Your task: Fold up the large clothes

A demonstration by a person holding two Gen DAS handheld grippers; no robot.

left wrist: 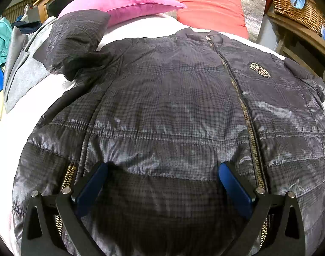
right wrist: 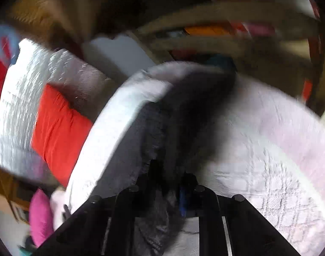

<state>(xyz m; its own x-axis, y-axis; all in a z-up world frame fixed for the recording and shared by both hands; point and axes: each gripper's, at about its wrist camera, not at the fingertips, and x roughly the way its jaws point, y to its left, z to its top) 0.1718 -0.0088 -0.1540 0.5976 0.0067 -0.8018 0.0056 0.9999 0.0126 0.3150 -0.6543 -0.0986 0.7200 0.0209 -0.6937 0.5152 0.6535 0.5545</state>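
The right claw (right wrist: 169,189) was clamped shut on a dark sleeve (right wrist: 183,115), which ran from bottom centre toward upper right over the white quilted bed (right wrist: 279,170). The left claw (left wrist: 162,177), jaws wide and empty, rested low on the dark quilted zip jacket (left wrist: 173,98), collar toward the frame's top.

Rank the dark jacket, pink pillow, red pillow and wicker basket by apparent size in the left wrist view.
1. Dark jacket
2. Pink pillow and red pillow: look alike, unranked
3. Wicker basket, partly cut off
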